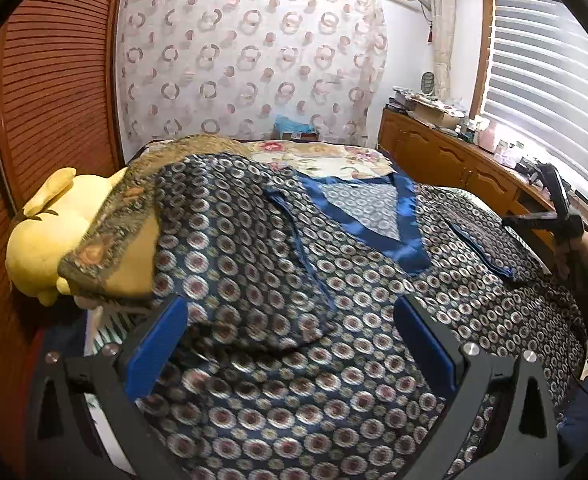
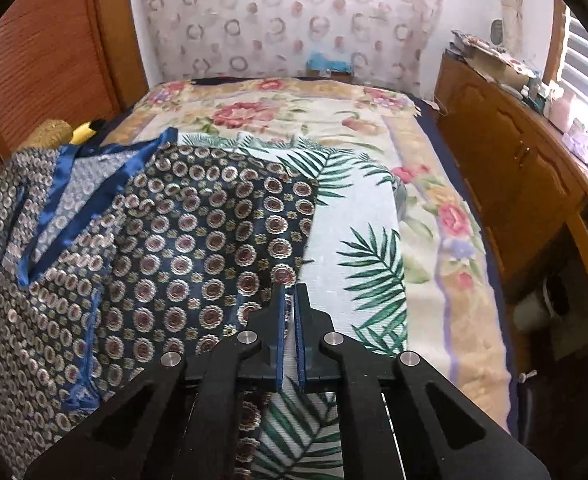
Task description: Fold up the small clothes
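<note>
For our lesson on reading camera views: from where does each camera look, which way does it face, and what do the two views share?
Left wrist: on the left gripper, jaws open, over the patterned garment; the right gripper and a hand show.
Right wrist: on the right gripper, shut at the garment's edge, facing the floral blanket.
Shared: garment, yellow plush toy, wooden cabinet.

A yellow plush toy (image 1: 50,236) lies beside the louvred wardrobe door (image 1: 54,92). A floral blanket (image 2: 294,108) covers the bed. Wooden cabinets (image 2: 505,168) stand under the window blind (image 1: 549,60).

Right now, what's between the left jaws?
Left wrist view: the patterned garment lies between the open jaws of the left gripper, a raised fold in the gap; pads not pressing it.
</note>
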A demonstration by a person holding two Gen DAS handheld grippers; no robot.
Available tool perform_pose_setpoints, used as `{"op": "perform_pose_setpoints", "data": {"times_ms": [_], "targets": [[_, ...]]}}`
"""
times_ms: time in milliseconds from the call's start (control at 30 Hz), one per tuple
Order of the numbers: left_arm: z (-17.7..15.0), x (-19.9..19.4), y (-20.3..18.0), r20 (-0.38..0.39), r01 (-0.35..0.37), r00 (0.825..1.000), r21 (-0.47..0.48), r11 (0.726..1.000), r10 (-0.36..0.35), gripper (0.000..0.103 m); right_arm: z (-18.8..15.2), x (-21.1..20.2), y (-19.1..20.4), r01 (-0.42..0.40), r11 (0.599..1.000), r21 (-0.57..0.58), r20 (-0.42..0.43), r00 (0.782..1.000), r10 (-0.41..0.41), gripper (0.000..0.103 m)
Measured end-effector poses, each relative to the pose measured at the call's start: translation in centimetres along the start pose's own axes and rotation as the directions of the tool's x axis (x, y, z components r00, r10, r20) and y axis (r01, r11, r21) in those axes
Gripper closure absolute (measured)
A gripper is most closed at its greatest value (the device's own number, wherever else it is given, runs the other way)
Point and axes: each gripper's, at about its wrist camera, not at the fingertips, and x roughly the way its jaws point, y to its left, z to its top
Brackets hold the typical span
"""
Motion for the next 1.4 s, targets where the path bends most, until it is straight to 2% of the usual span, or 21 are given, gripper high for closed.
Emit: {"op": "perform_pose_setpoints", "data": {"times_ms": [133,200,300,333,533,600,700,833,1133,1400], "targets": [[1.5,0.7,1.9,-0.006,-0.009,1.000,0.003,1.000,0.009,0.000,0.0,0.1,-0.2,-0.005,1.000,0.002,0.002,1.000,0.005,0.101],[2.3,1.4,2.9,-0.018,-0.017,1.000,0.009,1.000,0.017,0.001,0.2,0.1,-0.3,0.008,1.000,-0.001,0.020,1.000,-0.008,0.084],[3.5,2.6,4.7,-0.033,-0.033,0.999,0.006,0.999,0.033,0.004,0.7,0.6,-0.4,-0.011,1.000,-0.009,0.024,1.000,0.011,0.068],[3.9,2.9,5.3,-0.036,-0.037,0.999,0.001,0.999,0.037,0.005,0.9,0.9,-0.5,-0.013,1.000,-0.013,0.019,1.000,0.014,0.067],[5.9,5.3,8.8,-0.063,-0.051,0.997,-0.045,0.998,0.048,0.022,1.9,3.1,-0.7,0.005,1.000,-0.022,-0.016,1.000,-0.005,0.067],[6.6,6.3,9.8,-0.076,-0.062,0.995,-0.050,0.997,0.058,0.034,2.0,3.7,-0.9,0.006,1.000,-0.015,-0.027,1.000,-0.007,0.066],[7.6,7.9,11.0,-0.099,-0.077,0.993,-0.064,0.995,0.070,0.040,2.1,3.6,-1.2,-0.009,1.000,0.001,-0.009,1.000,0.009,0.065],[8.9,10.1,12.1,-0.123,-0.086,0.989,-0.075,0.993,0.077,0.041,1.5,3.6,-1.2,-0.013,1.000,-0.008,0.030,0.999,0.014,0.064],[10.9,14.3,12.9,-0.159,-0.071,0.986,-0.098,0.993,0.055,0.041,1.4,3.7,-1.5,-0.025,1.000,0.001,0.032,0.999,0.025,0.064],[10.6,16.0,12.8,-0.201,-0.067,0.978,-0.096,0.993,0.046,0.041,1.4,3.7,-1.5,-0.025,1.000,0.000,0.032,0.999,0.025,0.064]]}}
